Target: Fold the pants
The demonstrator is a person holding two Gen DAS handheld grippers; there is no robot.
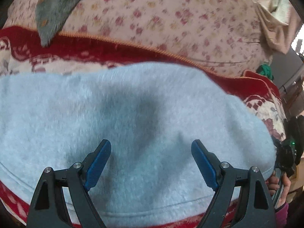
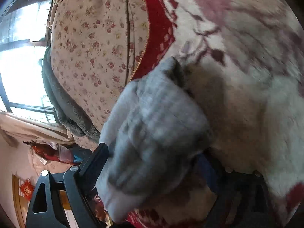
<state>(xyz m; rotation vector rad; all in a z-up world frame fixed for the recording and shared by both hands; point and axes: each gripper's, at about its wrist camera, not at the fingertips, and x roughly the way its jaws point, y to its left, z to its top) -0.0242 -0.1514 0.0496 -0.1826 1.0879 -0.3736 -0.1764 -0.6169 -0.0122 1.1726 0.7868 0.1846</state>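
Light blue fleece pants lie spread flat on a red and cream patterned blanket. My left gripper hovers just above them, open and empty, its blue pads wide apart. In the right wrist view, my right gripper is closed on a bunched end of the light blue pants and holds it lifted above the blanket. The cloth hides most of the right finger.
A floral quilt lies behind the blanket, with a grey fleece garment draped on it. A window and beige curtain show at the left of the right wrist view. A person's hand is at the lower right.
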